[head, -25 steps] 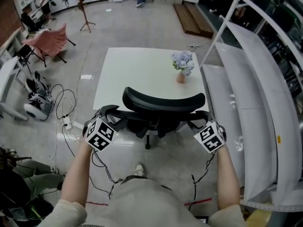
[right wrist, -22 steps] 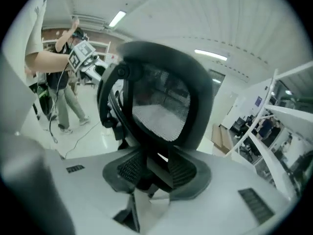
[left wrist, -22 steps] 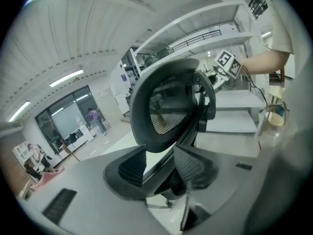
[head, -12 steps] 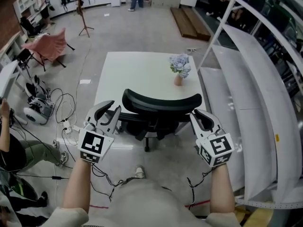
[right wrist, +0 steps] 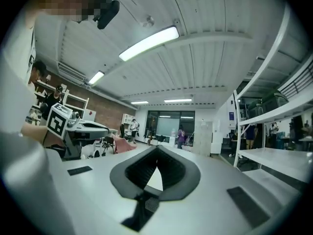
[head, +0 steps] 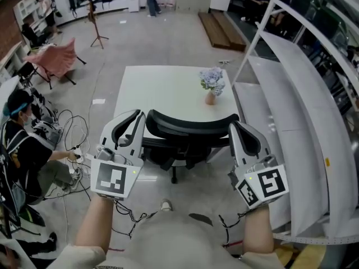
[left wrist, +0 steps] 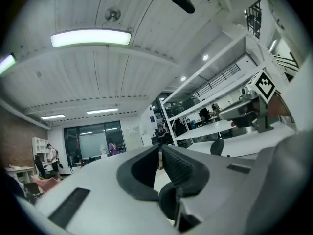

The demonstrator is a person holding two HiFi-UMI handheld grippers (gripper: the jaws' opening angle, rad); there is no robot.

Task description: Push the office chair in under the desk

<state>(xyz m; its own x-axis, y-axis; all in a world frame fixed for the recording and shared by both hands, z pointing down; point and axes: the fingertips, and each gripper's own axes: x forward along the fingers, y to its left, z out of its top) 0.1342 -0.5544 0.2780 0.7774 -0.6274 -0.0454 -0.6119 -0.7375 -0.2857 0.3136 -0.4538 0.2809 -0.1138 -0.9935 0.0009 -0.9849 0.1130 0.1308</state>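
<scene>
Left claw [head: 134, 115] and right claw [head: 235, 125] have each just been closing, tips now together with nothing between them; they point level, flanking the office chair's [head: 188, 126] black backrest; the chair stands against the white tabletop's [head: 162, 86] near edge; a flower vase [head: 211, 96] stands beyond.

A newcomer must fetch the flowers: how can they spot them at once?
Find the square white desk in the middle of the floor, with a black office chair at its near side. Toward the desk's right edge stands a small vase of pale blue flowers, the only thing on the desktop.
</scene>
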